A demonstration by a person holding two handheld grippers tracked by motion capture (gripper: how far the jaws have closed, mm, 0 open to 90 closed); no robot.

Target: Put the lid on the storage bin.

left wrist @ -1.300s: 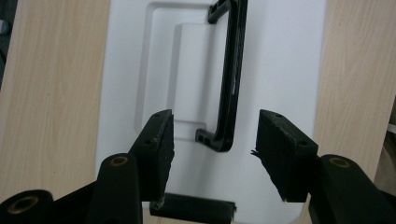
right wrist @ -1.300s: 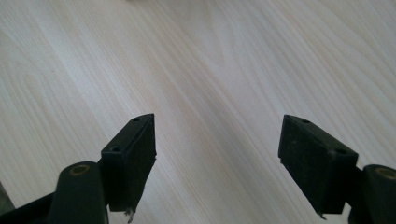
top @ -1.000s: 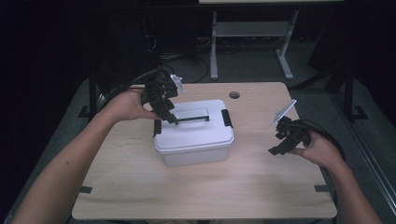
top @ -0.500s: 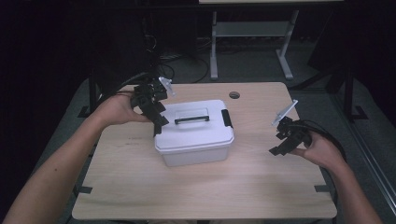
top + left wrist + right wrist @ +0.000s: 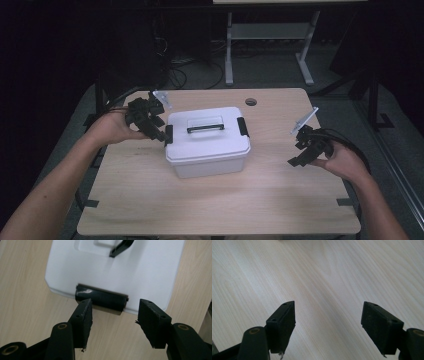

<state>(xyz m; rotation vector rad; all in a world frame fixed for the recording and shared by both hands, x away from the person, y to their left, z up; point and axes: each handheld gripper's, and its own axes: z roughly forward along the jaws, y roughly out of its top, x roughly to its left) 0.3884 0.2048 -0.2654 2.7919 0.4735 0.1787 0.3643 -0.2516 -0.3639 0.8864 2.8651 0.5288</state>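
I'm scanning the box (image 5: 208,150), its lid and the table (image 5: 220,200): no lettering, label or number I can read.

Dim lab: bare test table (image 5: 280,195), cables (image 5: 200,67).

Count: 1 white lidded box (image 5: 208,142) mid-worktop, 1 black carry handle (image 5: 205,128) on its lid, 2 black side latches at 9 (image 5: 168,135) and 3 o'clock (image 5: 243,126). 2 hand-held grippers: left hand-held gripper (image 5: 159,135), right hand-held gripper (image 5: 295,161). 1 worktop (image 5: 220,200), 1 cable hole (image 5: 251,102) at 1 o'clock.
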